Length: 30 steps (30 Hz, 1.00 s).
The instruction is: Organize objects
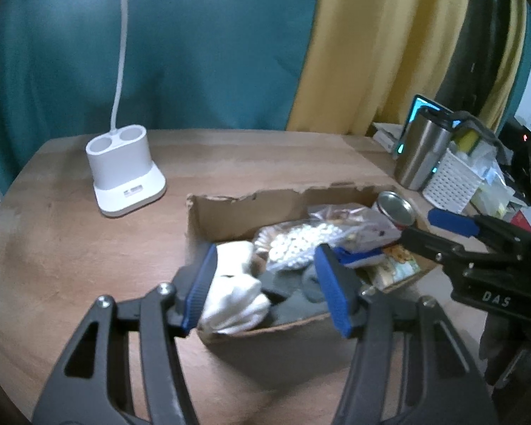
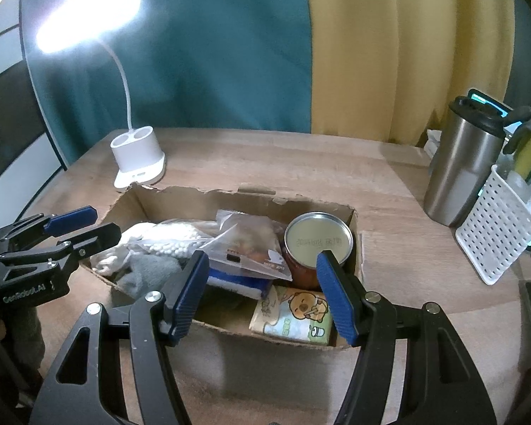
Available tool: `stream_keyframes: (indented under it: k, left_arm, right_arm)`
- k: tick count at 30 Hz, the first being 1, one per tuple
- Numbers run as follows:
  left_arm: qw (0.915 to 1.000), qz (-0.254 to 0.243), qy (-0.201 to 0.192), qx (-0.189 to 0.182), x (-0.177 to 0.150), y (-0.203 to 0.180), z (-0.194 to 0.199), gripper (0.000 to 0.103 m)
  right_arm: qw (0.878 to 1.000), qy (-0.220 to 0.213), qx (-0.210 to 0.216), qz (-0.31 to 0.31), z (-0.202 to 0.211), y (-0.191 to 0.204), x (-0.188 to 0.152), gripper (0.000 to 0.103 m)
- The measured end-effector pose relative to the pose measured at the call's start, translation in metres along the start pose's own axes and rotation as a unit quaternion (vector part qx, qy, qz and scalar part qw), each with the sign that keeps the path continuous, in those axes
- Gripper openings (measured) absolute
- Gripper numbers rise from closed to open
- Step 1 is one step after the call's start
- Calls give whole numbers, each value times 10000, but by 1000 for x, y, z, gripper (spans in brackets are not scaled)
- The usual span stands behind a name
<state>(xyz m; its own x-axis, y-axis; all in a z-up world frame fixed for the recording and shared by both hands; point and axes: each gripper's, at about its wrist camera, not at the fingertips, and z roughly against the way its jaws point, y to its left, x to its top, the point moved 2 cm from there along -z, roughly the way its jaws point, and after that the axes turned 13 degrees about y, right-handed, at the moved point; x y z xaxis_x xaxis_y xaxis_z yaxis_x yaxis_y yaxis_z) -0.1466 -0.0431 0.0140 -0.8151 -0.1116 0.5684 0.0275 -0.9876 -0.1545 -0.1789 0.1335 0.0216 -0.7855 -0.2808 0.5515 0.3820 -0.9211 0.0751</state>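
Left wrist view: left gripper (image 1: 265,283), jaws parted and empty, above white socks (image 1: 235,294) in cardboard box (image 1: 230,205); right gripper (image 2: 262,294) likewise empty, apparently. Lift clear before reaching again.

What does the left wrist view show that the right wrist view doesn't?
Only the left wrist view: the rolled white sock in full at the box's near end, and a red indicator light far right.

Only the right wrist view: the lit white lamp head, and the whole cartoon-bear tissue pack.

Both: the torn cardboard box, metal-lidded can, bag of white beads, steel tumbler, white perforated basket.
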Motion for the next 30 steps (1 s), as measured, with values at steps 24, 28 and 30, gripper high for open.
stream_keyframes:
  k: [24,28,30]
  left_arm:
    - [9991,-199,-374,-7,-32,-20,45,59]
    - [9989,-223,-400,-26,-38,-23,51,59]
    - [9988,-234,-419,-28,-42,-25,55,59]
  right_arm:
    - [9997,-227,-80,5,41,11,-30,67]
    - [9996,-252,-99,-26,47,12,-37,67]
    - [9996,-272,-113,-29,51,13,-41,67]
